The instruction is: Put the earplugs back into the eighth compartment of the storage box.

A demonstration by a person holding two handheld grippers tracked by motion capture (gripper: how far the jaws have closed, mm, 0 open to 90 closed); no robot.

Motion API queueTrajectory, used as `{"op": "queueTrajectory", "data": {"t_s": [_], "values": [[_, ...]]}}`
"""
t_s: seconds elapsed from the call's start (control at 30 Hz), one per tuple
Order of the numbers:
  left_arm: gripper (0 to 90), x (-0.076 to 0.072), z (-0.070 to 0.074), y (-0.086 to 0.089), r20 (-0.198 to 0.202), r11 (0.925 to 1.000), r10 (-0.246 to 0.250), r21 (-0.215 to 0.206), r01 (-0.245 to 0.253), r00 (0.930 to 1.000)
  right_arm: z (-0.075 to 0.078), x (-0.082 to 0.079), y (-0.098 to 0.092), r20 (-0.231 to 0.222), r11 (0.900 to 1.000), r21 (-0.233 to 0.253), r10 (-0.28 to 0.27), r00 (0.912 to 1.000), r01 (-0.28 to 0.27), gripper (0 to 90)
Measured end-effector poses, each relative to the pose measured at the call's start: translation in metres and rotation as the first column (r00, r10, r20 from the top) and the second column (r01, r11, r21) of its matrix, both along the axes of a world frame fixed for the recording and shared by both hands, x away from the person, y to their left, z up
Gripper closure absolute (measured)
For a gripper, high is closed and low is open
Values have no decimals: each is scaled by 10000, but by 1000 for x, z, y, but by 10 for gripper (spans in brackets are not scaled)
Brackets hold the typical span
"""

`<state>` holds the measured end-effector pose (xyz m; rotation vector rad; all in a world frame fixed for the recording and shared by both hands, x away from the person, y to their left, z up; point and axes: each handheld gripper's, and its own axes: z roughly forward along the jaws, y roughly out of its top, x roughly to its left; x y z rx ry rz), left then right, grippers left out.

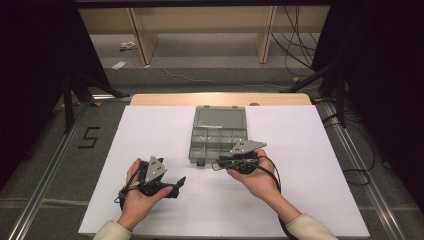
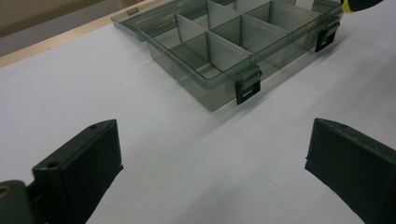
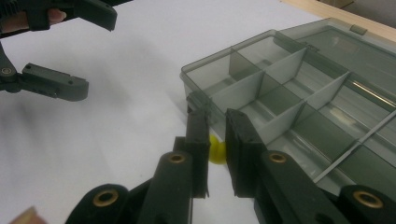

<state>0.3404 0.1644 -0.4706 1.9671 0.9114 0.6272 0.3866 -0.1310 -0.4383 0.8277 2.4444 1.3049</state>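
A smoky clear compartment box (image 1: 219,140) lies open on the white sheet, its lid flat behind it and its compartments empty. The right gripper (image 1: 218,163) sits at the box's near edge, shut on a small yellow piece (image 3: 215,150). That piece is held between its jaws, low down, just outside the box wall (image 3: 280,93). The left gripper (image 1: 176,186) hovers over the sheet to the near left of the box, jaws wide open and empty. In the left gripper view (image 2: 215,140) the box (image 2: 224,46) shows two black latches, with the yellow piece (image 2: 357,3) at the top right corner.
A white sheet (image 1: 300,165) covers the table, with a wooden edge (image 1: 220,98) at the far side. Black stand legs and cables lie on the floor on both sides. A "5" mark (image 1: 89,136) is on the floor at left.
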Motion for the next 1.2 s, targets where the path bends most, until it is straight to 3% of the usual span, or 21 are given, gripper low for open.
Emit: {"op": "queueTrajectory", "data": {"t_s": [1.2], "values": [[27,0,0,0,36,10000,-9,-40,9,10000,13,14,-26,195,9955,460,-833,9963,823,809]]}}
